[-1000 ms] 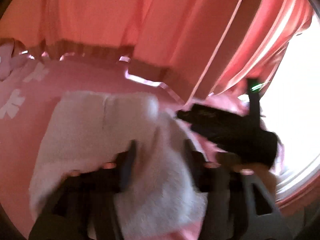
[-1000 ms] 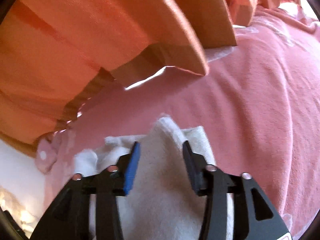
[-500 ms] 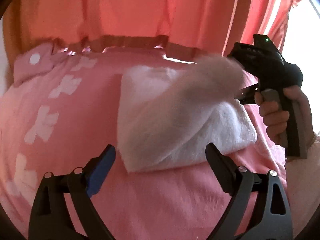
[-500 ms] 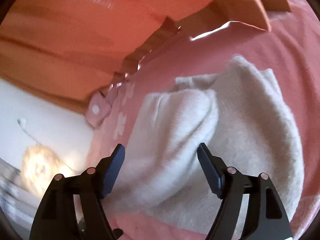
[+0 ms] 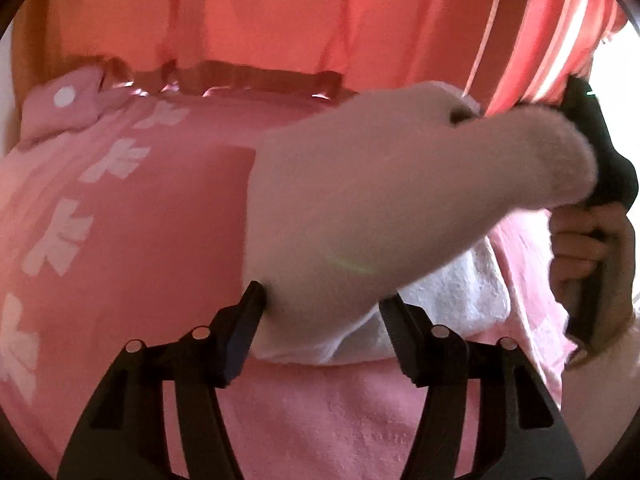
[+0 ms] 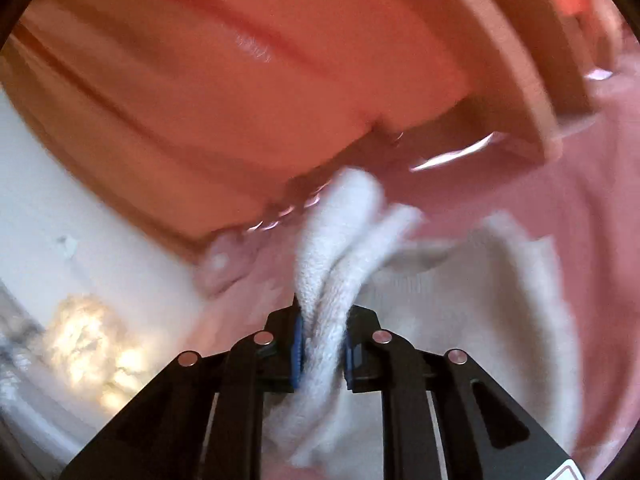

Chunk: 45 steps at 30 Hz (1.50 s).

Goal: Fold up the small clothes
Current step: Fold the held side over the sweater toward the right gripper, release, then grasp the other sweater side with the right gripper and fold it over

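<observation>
White fleecy clothing (image 5: pixel 360 216) lies on a pink blanket (image 5: pixel 132 240) and fills the middle of the left wrist view, one part of it lifted toward the upper right of the frame while a flatter, brighter layer stays on the blanket at lower right. The left tongs (image 5: pixel 322 320) sit at the bottom centre of that view, their jaws having just closed in from a wider spread; the lower edge of the garment is between them, the left finger (image 5: pixel 240 332) touching the fabric and the right finger against its edge, though I cannot tell whether they truly pinch it. At the right edge of this frame a hand (image 5: pixel 588 264) grips the black handle of the other tool.

In the right wrist view the right tongs (image 6: pixel 322 344) have just closed and are pressed tight on a twisted fold of the same white cloth (image 6: pixel 332 280), which rises from between the blue pads (image 6: pixel 297 348) toward the centre of the frame. More of the garment spreads to the lower right. Orange curtains (image 6: pixel 240 80) hang across the top of both views, and white flower prints mark the blanket at the left of the left wrist view.
</observation>
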Motion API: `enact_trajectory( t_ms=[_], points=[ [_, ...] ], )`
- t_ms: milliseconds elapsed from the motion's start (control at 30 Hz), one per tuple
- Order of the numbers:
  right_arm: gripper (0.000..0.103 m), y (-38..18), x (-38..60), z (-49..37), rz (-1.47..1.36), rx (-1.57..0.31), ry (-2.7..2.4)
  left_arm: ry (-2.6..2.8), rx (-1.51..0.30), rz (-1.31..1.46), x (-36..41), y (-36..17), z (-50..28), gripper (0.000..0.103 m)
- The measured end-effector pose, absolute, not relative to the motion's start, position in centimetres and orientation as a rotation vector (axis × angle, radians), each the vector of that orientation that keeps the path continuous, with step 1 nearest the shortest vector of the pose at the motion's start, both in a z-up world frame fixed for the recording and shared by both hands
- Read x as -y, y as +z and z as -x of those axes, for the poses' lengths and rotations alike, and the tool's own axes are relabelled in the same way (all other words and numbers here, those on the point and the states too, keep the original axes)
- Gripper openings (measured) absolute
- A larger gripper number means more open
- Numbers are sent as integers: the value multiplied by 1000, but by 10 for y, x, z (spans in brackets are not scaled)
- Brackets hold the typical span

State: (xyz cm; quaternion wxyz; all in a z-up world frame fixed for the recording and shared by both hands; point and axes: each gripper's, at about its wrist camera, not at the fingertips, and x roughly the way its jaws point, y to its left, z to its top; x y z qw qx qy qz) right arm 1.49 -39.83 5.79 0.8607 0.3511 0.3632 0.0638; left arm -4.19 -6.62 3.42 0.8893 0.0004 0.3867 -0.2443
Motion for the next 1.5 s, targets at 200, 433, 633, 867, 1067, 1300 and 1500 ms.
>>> enact_trajectory(
  t_ms=[200,433,633,867,1067,1300,1500],
  points=[
    [31,13,425,-13,-789,-954,-53,-549,-844,19,68,31,41,59],
    [64,58,421,72,-836,-774,101,-613,-766,47,58,66,29,79],
    [13,30,370,73,-641,-943,117,-639,-865,50,73,32,6,79],
    [8,52,366,104,-557,-894,46,-671,-889,144,58,18,9,85],
    [14,-3,363,89,-591,-1129,-40,-646,-968,79,66,-5,11,86],
    [51,45,389,97,-639,-937,-85,-625,-847,78,52,31,16,85],
    [54,67,393,70,-645,-872,-83,-661,-823,43,70,59,-1,89]
  ],
)
